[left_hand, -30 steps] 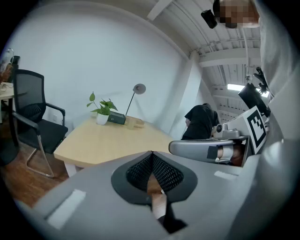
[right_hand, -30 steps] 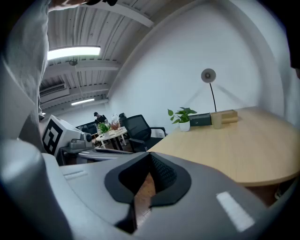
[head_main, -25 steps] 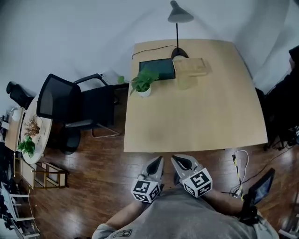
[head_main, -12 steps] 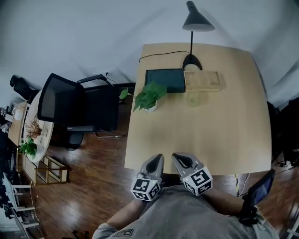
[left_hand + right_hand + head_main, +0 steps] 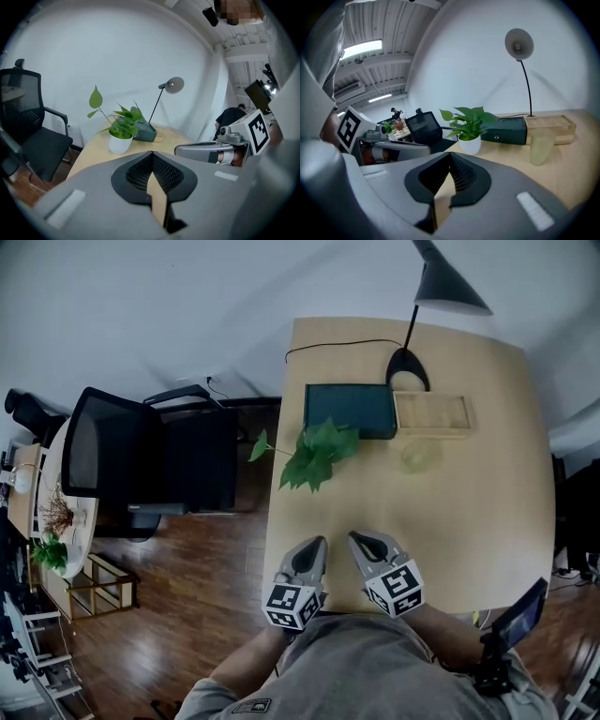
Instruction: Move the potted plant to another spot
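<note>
The potted plant stands near the left edge of the light wood table; its green leaves hide the pot from above. Its white pot shows ahead in the left gripper view, and again as the pot in the right gripper view. My left gripper and right gripper hover side by side over the table's near edge, well short of the plant. Both are shut with nothing in them. In their own views, the left gripper and right gripper point toward the plant.
Behind the plant lie a dark green box, a wooden tray and a translucent cup, with a desk lamp and its cable at the back. A black office chair stands left of the table.
Both grippers have advanced from over the floor to over the table's near edge. The plant and table now sit closer and larger in view.
</note>
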`<control>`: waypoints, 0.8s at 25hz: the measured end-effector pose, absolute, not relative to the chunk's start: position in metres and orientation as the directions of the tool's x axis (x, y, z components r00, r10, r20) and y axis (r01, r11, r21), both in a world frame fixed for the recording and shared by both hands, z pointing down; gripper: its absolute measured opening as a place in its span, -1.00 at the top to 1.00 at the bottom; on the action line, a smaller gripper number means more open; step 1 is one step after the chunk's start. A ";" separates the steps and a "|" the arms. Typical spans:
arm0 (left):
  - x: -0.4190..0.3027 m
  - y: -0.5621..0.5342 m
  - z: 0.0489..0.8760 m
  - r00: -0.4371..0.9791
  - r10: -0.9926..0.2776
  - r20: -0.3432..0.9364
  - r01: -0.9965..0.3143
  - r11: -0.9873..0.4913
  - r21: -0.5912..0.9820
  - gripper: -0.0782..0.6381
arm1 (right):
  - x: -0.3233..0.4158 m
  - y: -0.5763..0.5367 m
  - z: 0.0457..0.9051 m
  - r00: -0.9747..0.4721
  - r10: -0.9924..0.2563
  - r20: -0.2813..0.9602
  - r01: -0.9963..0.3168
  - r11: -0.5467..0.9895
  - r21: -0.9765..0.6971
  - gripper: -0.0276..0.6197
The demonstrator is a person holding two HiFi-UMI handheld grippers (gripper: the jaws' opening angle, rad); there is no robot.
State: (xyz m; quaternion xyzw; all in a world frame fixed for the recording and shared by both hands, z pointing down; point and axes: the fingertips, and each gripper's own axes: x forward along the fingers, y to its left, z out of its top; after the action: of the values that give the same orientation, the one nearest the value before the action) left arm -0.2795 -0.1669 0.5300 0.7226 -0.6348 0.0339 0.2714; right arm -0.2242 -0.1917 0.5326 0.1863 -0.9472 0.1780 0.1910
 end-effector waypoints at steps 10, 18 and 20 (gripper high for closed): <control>-0.333 -0.207 0.594 0.171 -0.866 0.470 -0.924 0.026 0.382 0.80 | -0.292 -0.262 0.592 -0.825 -0.246 0.510 -0.347 0.931 -0.112 0.02; -0.358 -0.214 0.617 0.153 -0.853 0.499 -0.920 0.062 0.388 0.80 | -0.336 -0.294 0.630 -0.799 -0.258 0.543 -0.334 0.941 -0.044 -0.56; -0.362 -0.214 0.620 0.153 -0.849 0.506 -0.916 0.070 0.394 0.80 | -0.345 -0.298 0.634 -0.800 -0.259 0.541 -0.334 0.942 -0.044 -0.62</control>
State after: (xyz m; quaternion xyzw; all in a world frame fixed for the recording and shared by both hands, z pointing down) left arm -0.3619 -0.2137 0.6203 0.6800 -0.6490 0.0501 0.3375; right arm -0.3454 -0.2983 0.6339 0.1566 -0.9462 0.0687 0.2746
